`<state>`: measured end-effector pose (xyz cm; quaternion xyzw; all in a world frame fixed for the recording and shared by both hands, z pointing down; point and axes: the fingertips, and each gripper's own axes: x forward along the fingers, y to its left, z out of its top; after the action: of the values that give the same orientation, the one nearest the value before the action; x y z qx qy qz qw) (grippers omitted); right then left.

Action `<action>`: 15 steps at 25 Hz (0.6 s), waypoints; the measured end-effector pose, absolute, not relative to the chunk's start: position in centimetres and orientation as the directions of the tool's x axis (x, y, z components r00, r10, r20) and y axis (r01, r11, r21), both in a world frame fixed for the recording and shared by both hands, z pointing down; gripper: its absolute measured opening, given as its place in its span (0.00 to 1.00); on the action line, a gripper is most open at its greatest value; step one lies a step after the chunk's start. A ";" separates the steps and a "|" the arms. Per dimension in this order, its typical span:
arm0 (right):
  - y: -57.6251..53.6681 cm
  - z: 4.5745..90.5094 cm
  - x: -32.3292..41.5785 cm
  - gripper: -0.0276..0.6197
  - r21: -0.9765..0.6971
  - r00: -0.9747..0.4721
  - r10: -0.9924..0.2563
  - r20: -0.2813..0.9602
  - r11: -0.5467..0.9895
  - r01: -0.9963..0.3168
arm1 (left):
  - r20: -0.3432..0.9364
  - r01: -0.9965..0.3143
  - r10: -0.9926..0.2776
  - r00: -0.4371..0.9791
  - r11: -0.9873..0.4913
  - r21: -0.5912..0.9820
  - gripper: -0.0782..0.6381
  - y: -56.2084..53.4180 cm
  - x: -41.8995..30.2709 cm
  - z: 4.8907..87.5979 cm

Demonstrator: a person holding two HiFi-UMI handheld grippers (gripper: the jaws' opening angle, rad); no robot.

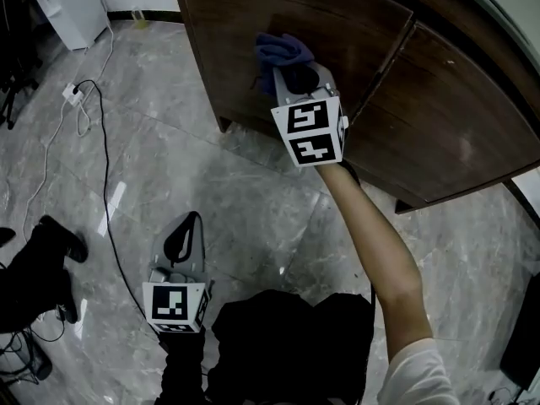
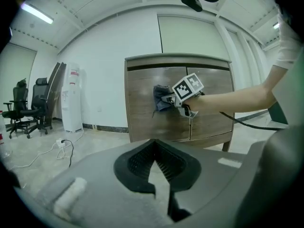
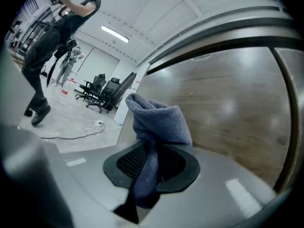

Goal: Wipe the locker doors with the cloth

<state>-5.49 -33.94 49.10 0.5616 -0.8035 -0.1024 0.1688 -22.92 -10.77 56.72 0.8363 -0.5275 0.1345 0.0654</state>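
Blue cloth (image 3: 156, 122) in right gripper (image 3: 151, 161)

Readable text: you have none; no view shows a word, brand or number that can be made out.
Marker cube (image 1: 308, 131) on your right gripper (image 1: 291, 64): black-and-white square patterns on two visible faces, blocks only, no letters or digits.
Marker cube (image 1: 175, 305) on your left gripper (image 1: 192, 223): one black-and-white square pattern faces you, with part of a second on the side face; neither can be read as text.
Water dispenser (image 2: 72, 100): a small red patch near its top, too small for you to read in the left gripper view.
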 end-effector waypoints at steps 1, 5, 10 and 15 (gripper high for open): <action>-34.0 50.3 -5.6 0.15 0.356 -0.309 -0.935 0.172 0.352 -0.866 | 0.297 -0.900 -0.864 0.406 -0.434 -0.032 0.11 -10.8 -23.0 56.8; -34.2 54.5 -6.1 0.15 0.338 -0.299 -0.926 0.232 0.365 -0.867 | 0.304 -0.903 -0.866 0.398 -0.427 -0.035 0.11 -10.8 -23.8 57.4; -34.3 58.4 -6.5 0.15 0.328 -0.296 -0.913 0.282 0.381 -0.864 | 0.313 -0.908 -0.867 0.387 -0.418 -0.033 0.11 -11.0 -24.3 57.6; -34.3 62.3 -7.0 0.15 0.323 -0.293 -0.892 0.343 0.405 -0.855 | 0.324 -0.910 -0.864 0.385 -0.414 -0.024 0.11 -11.1 -24.5 57.8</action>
<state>-6.98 -34.26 62.28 0.5439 -0.8033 -0.0386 0.2398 -24.51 -11.07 57.82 0.8284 -0.5354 0.1444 0.0788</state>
